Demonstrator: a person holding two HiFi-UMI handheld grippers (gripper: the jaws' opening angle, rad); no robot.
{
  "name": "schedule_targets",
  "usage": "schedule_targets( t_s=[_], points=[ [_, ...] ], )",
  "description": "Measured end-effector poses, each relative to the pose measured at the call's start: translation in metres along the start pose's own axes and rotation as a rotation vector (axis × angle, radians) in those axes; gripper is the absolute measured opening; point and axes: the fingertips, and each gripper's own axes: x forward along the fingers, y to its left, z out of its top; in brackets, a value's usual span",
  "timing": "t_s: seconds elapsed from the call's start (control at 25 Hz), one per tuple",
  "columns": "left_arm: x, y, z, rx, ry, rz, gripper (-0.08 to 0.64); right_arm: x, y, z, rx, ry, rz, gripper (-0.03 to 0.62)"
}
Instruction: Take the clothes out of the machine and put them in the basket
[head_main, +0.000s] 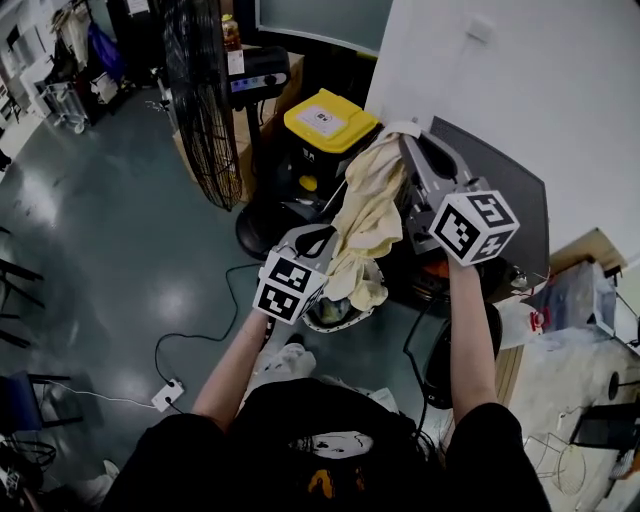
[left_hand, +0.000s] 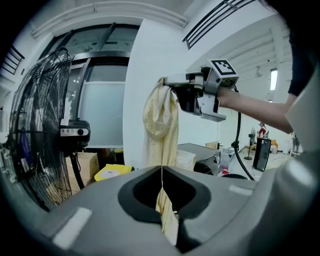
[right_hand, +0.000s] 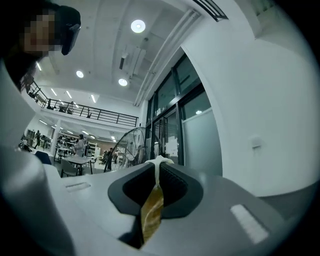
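Pale yellow garment hangs in the air between both tools, clear of the floor.

Right tool, the higher of the two, is closed on the garment's top fold. Left tool, lower, is closed on a thin strip near the bottom, and a loose tail droops below it.

**Risks:**
- The left pinch appears to take in only an edge of cloth, so tension between the two tools may draw it free.
- The drooping tail may drag or catch on whatever stands beneath it.

**Surroundings:**
- A standing fan rises near the garment on its left. Its wire cage could snag the fabric on a swing that way.
- A yellow-lidded bin stands behind the garment, by the white wall.
- A cable trails over the floor near the person's feet and is a likely trip hazard.
- No basket can be identified with certainty, though a round pale rim shows directly under the garment.
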Motion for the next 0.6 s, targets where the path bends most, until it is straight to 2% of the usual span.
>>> schedule_targets(
  t_s=[0.44, 0.6],
  points=[
    [0.031, 0.024, -0.053, -0.041, 0.098, -0.048, 0.003, -0.011, -0.022, -0.191, 0.102, 0.348, -0.085, 0.044],
    [0.048, 0.032, -0.08, -0.039, 0.16, -0.079, 0.003, -0.023, -0.026, -0.259, 0.172, 0.448, -0.118, 0.044]
  ],
)
